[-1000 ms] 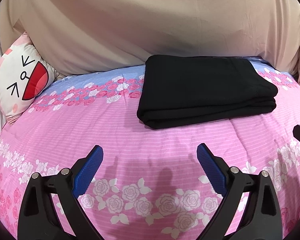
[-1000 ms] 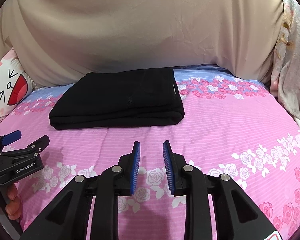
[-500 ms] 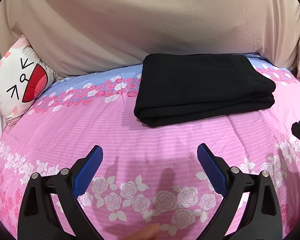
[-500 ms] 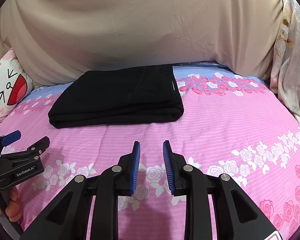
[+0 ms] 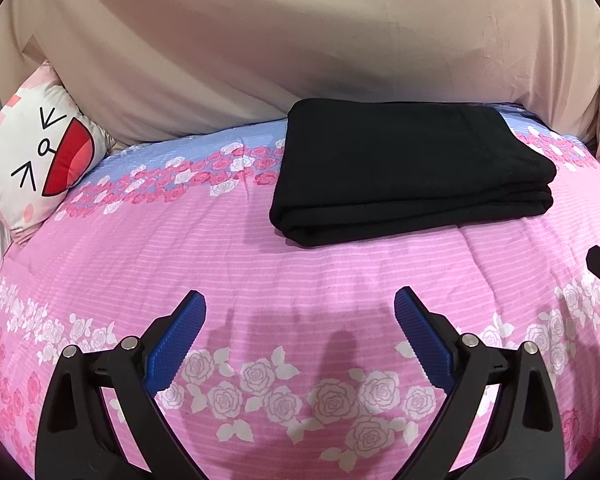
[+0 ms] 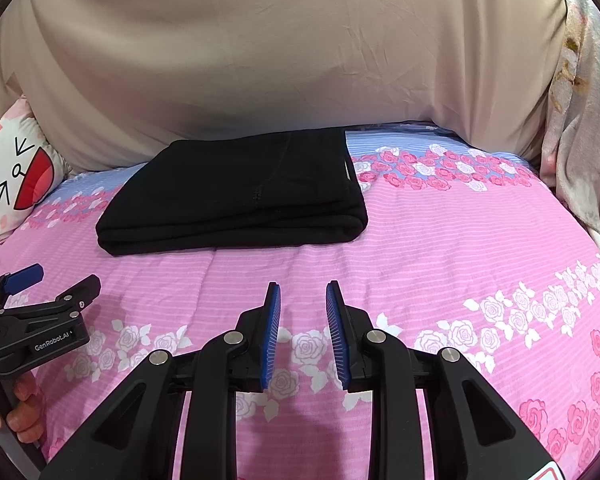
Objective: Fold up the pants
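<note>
The black pants [image 5: 408, 168] lie folded into a thick rectangle on the far half of the pink floral quilt [image 5: 260, 260]. They also show in the right wrist view as the same neat pants [image 6: 240, 196], folded edge toward me. My left gripper [image 5: 300, 298] hovers over the quilt short of them, open wide and empty. My right gripper [image 6: 303, 286] hangs beside it, its blue pads a narrow gap apart with nothing between. The left gripper [image 6: 66, 278] appears at the left edge there, held by a hand [image 6: 24, 412].
A cat-face pillow [image 5: 32, 160] leans at the far left of the bed. A beige sheet [image 5: 300, 40] rises like a wall behind the pants. A pale floral fabric [image 6: 580, 120] hangs at the right edge. Bare quilt lies to the right of the pants.
</note>
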Motion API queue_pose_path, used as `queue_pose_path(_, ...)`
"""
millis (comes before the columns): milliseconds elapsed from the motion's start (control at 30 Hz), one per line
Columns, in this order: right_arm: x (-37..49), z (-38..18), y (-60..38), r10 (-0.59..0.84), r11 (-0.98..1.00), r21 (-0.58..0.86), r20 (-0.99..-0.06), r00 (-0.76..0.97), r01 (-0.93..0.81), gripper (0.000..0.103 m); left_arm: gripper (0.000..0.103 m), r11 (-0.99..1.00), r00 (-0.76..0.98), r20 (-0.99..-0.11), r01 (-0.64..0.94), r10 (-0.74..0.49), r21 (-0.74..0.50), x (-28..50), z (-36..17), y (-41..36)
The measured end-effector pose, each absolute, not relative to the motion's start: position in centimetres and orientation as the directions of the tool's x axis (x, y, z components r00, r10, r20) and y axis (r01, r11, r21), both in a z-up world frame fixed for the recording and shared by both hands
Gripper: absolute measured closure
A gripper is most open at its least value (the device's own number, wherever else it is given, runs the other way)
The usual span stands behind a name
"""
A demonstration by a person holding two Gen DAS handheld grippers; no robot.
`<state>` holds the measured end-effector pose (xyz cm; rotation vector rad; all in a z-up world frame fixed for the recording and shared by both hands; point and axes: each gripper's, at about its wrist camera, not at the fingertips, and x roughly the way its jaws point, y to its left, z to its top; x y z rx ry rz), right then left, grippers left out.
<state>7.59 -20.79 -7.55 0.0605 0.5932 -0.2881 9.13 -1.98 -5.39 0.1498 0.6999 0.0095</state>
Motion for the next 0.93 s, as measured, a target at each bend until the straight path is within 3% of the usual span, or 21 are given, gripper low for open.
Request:
queue_pose_path(733,7.6,-7.6,-20.9,-0.248,0.96,-0.029,-0.558,0.792,0.28,0.076,0.011,0.981,0.788,-0.612,0.057,0.069,0.185,8.5,-5.2,-2.7)
queue_pose_path(800,7.6,-7.6,-20.9,-0.252,0.959,-0.033,-0.556,0.792,0.282,0.066,0.011,0.979,0.793,-0.604,0.052,0.078,0.195,8.3,-5.1,-2.8)
queue_pose_path(933,7.4,-7.4,-20.9,-0.26,0.958,-0.043,-0.546,0.796,0.283,0.064,0.011,0.978,0.794,-0.604,0.062,0.074,0.202,8.2,-5.1,-2.9)
